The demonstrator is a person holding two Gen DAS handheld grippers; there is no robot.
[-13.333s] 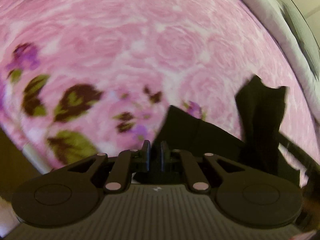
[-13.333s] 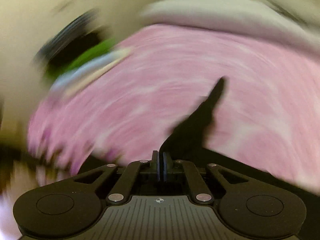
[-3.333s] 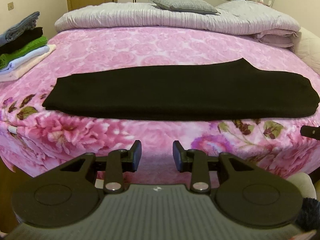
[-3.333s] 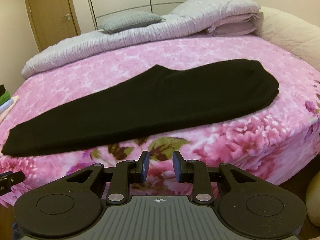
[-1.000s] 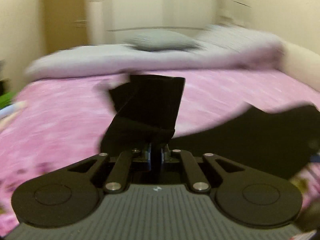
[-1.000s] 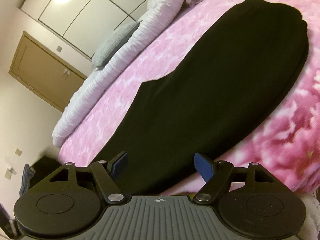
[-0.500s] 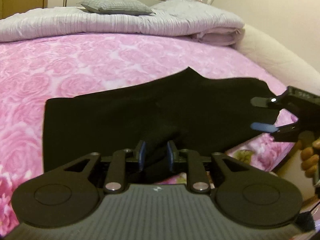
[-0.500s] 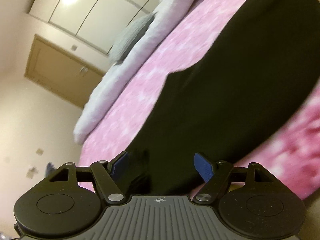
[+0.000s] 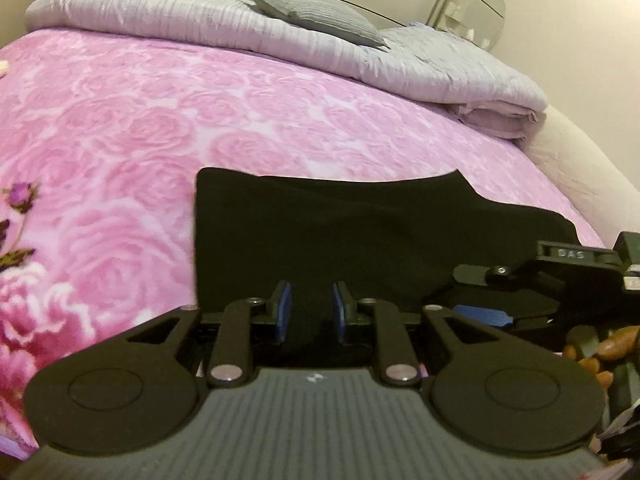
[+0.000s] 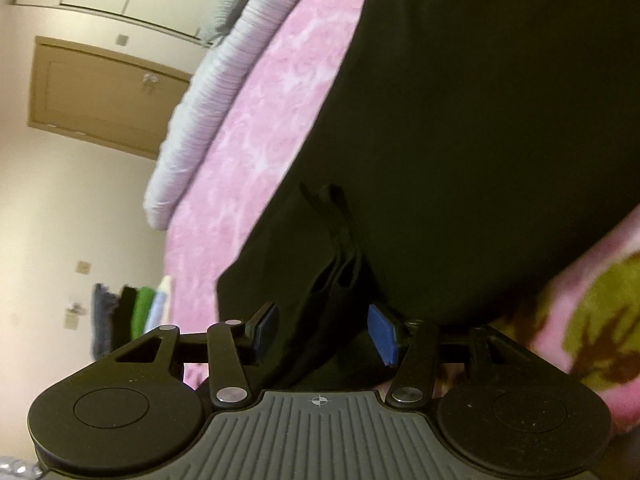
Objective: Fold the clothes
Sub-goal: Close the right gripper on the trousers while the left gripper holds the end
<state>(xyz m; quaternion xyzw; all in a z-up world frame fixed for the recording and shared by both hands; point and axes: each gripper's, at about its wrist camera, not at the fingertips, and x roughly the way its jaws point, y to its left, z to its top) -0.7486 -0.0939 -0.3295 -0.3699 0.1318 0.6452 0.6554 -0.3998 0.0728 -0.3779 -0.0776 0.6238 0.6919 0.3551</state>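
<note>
A black garment [image 9: 360,232] lies folded over on the pink floral bedspread [image 9: 120,128]. My left gripper [image 9: 308,308] hovers at its near edge. Its jaws are closing, and black cloth shows in the gap without the blue pads pressing on it. My right gripper [image 9: 458,290] comes in from the right, turned on its side, with a person's fingers [image 9: 600,346] behind it. In the right wrist view the right gripper [image 10: 324,324] straddles a raised fold of the garment [image 10: 460,120]. Its jaws are closing, and the pads stand clear of the cloth.
A folded grey quilt [image 9: 180,20] and a grey pillow [image 9: 316,16] lie at the head of the bed. A beige padded bed frame [image 9: 580,160] runs along the right. A stack of folded clothes [image 10: 132,312] sits at the bed's far corner, near a wooden door [image 10: 100,92].
A second ago the left gripper held the garment's end up in the air; that end now lies folded over and the jaws have let go. The right gripper has closed in on the near edge, jaws narrower.
</note>
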